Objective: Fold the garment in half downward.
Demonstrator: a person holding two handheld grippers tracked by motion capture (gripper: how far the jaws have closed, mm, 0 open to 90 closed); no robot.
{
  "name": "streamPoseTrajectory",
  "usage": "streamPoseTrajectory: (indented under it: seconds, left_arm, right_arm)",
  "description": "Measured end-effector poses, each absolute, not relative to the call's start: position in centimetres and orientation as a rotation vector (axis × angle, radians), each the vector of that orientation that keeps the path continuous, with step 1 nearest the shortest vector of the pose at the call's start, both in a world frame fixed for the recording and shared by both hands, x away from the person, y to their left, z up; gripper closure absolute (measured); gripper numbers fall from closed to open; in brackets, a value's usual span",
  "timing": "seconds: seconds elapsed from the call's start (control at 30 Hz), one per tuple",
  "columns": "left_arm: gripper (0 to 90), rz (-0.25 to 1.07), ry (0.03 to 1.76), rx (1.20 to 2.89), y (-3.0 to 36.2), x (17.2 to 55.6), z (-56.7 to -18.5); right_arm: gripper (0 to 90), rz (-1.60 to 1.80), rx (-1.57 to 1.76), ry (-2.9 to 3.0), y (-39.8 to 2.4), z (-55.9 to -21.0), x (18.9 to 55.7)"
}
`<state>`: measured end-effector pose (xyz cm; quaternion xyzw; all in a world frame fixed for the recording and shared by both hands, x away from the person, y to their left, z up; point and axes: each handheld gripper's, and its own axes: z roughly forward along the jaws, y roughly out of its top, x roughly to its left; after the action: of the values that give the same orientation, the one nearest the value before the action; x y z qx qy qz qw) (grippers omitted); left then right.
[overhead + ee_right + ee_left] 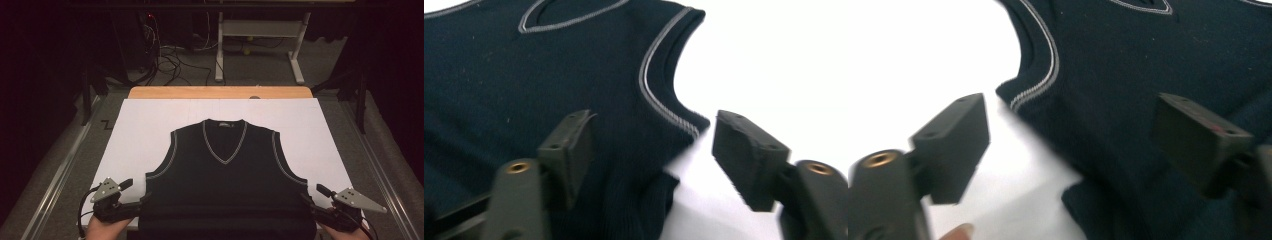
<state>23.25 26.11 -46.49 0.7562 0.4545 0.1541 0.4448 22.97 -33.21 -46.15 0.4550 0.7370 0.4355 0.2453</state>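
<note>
A dark navy sleeveless vest with a grey-trimmed V-neck lies flat, front up, on a white board. My left gripper sits at the vest's lower left side edge. In the left gripper view its jaws stand wide apart, with the vest's side edge between them and no pad pressing on it. My right gripper sits at the lower right side edge. Its jaws are also open around the vest's edge below the armhole, and the cloth bunches slightly there.
The white board rests on a wooden table. Metal rails run along both sides. Behind the table stand a white desk frame and loose cables on the grey floor. Bare white board lies left, right and beyond the vest.
</note>
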Motion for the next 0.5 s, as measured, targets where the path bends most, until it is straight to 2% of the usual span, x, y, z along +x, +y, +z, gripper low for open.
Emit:
streamPoseTrajectory:
  seconds: [0.1,0.13,0.17,0.23,0.3,0.33,0.37,0.5]
  left_arm:
    - [7.8,0.387,1.113,1.868,25.8,23.9,-46.2]
    - [1.4,0.376,1.111,1.875,25.5,24.6,-46.1]
    - [0.0,0.367,1.107,1.878,25.4,24.9,-46.1]
    - [0.0,0.362,1.102,1.886,25.3,25.2,-46.1]
    - [0.0,0.412,1.089,1.908,24.9,26.0,-45.9]
    - [0.0,0.412,1.089,1.908,24.9,26.0,-45.9]
    - [0.0,0.419,1.089,1.908,24.9,26.3,-45.7]
    - [0.0,0.439,1.1,1.881,25.1,27.9,-44.8]
  right_arm:
    - [25.6,1.2,1.254,2.003,-33.1,-46.1,23.6]
    - [18.6,1.22,1.261,1.992,-32.9,-46.0,24.3]
    - [16.0,1.225,1.265,1.987,-32.8,-45.9,24.7]
    - [14.8,1.225,1.266,1.981,-32.7,-45.8,25.0]
    - [8.3,1.231,1.264,1.958,-32.4,-45.4,26.1]
    - [8.3,1.231,1.264,1.958,-32.4,-45.4,26.1]
    - [1.7,1.236,1.269,1.954,-32.2,-45.1,26.9]
    - [0.2,1.227,1.273,1.954,-32.1,-44.7,28.0]
